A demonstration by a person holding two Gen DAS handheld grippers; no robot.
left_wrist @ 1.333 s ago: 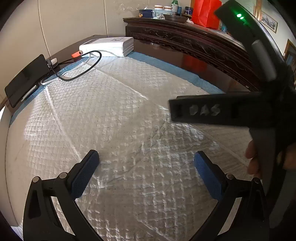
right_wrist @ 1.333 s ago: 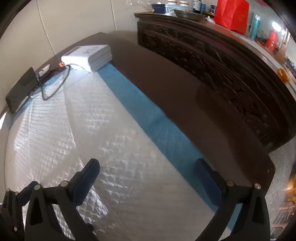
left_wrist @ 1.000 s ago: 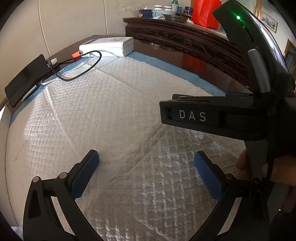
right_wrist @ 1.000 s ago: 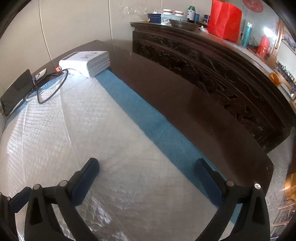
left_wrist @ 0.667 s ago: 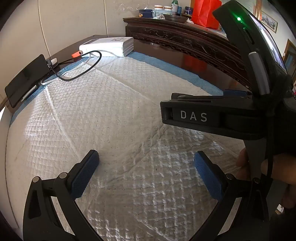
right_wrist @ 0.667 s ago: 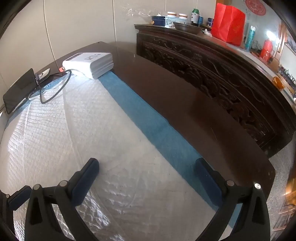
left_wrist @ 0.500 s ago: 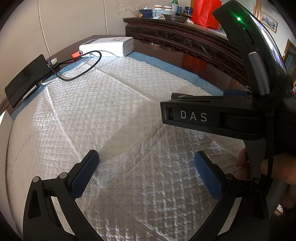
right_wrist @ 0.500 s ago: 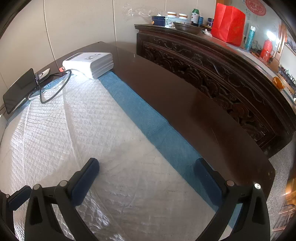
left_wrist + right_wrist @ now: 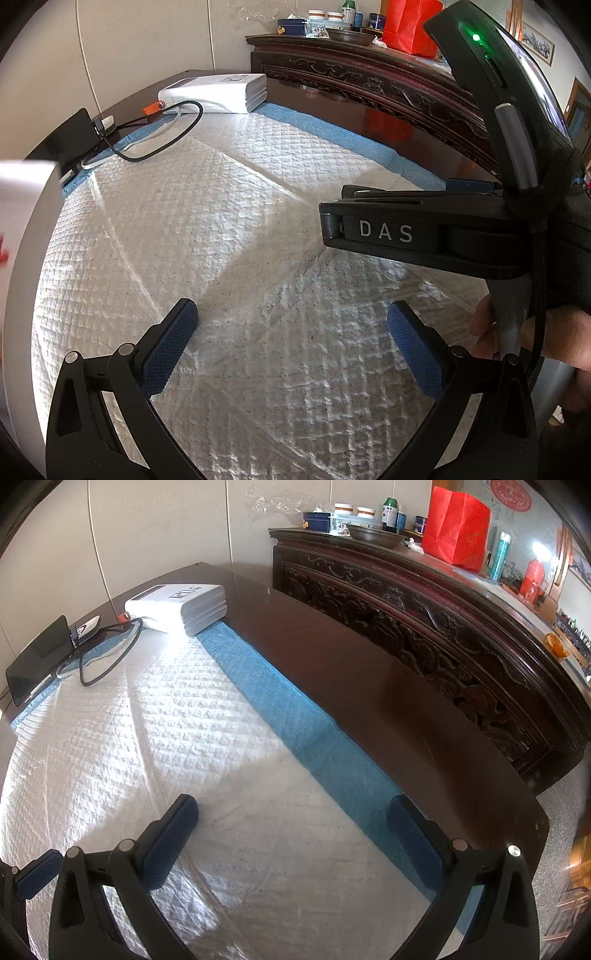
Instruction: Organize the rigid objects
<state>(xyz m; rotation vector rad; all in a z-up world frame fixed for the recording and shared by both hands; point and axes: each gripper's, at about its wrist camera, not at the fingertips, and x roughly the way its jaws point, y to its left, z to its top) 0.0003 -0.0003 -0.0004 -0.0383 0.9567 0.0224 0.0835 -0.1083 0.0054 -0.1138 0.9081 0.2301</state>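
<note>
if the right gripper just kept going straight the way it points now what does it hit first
Probably nothing graspable: the right gripper, jaws open, points over the white quilted pad and its blue border. It likely meets the pad itself; the white box sits far off left. Depth unclear.

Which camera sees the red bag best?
The right wrist view: the red bag shows whole on the dark cabinet. In the left wrist view the bag is partly hidden behind the right claw's body.
</note>
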